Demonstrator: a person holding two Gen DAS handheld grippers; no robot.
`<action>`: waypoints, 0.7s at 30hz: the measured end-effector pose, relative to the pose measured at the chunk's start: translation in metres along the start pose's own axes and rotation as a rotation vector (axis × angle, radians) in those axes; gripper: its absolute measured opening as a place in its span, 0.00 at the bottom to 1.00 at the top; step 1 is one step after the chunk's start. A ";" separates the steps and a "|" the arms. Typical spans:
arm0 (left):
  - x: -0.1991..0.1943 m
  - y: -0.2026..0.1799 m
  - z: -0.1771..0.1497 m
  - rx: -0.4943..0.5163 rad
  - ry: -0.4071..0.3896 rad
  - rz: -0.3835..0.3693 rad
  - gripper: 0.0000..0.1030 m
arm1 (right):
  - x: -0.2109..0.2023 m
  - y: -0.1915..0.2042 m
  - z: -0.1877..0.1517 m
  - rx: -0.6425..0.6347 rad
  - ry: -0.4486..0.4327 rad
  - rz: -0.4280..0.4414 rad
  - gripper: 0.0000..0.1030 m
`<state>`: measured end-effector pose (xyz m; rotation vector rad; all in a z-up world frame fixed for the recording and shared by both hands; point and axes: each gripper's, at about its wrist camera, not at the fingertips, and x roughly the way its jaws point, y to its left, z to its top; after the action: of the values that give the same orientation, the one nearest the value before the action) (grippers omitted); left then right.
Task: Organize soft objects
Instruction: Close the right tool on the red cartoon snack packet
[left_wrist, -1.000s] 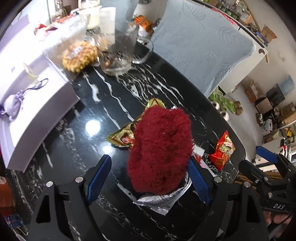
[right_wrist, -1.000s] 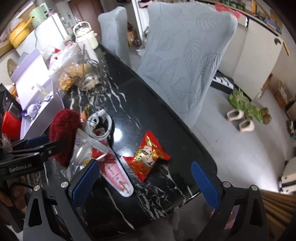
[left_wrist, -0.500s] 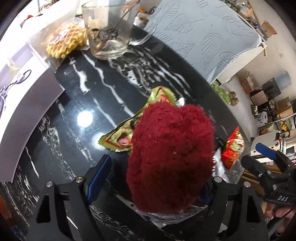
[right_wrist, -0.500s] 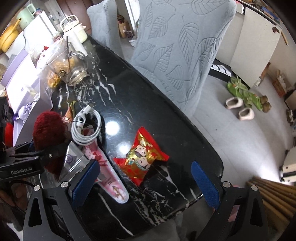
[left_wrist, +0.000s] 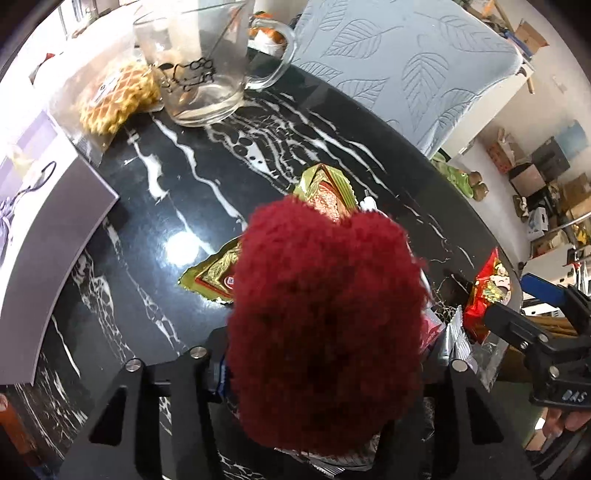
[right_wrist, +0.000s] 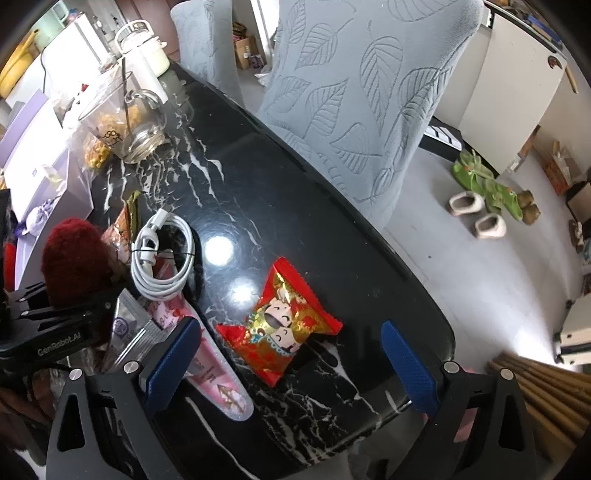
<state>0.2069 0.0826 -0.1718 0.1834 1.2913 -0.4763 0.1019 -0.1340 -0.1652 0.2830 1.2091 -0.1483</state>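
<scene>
Nearest the left wrist camera, the left gripper (left_wrist: 325, 373) is clenching on the red fuzzy ball (left_wrist: 325, 314); its jaws have just been closing, and the plush now fills the gap and is bulging over both fingers, hiding the pads. The ball is sitting low over the black marble table (left_wrist: 229, 155), above a silver foil pouch (right_wrist: 129, 328) and just in front of a gold snack wrapper (left_wrist: 218, 269).

The right gripper (right_wrist: 291, 358) is standing released, nothing between its blue pads, hovering over the red candy packet (right_wrist: 284, 317).

Judgement: the grasp is the step in hand. To do it well, the squeeze should be biting into the body of the plush, not merely its pile, and the lift should be going straight up so the pouch beneath is not dragged along.

The ball is lumpy and only slightly elongated; its longer axis is running away from the camera along the fingers, the far end pointing toward the glass mug (left_wrist: 203, 66). No front or face is discernible.

Beyond, a white coiled cable (right_wrist: 162, 258) is lying beside the ball.
</scene>
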 end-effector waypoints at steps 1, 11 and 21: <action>0.000 0.000 0.000 0.007 -0.004 -0.003 0.45 | 0.001 0.000 0.000 0.003 0.001 0.002 0.95; -0.013 0.010 -0.005 -0.012 0.011 -0.038 0.40 | 0.016 -0.001 0.001 0.063 0.019 0.025 0.59; -0.032 0.013 -0.022 -0.043 0.024 -0.037 0.39 | 0.010 0.000 -0.004 0.031 0.000 0.030 0.31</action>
<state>0.1867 0.1109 -0.1492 0.1295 1.3292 -0.4789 0.1014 -0.1327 -0.1757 0.3278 1.2027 -0.1411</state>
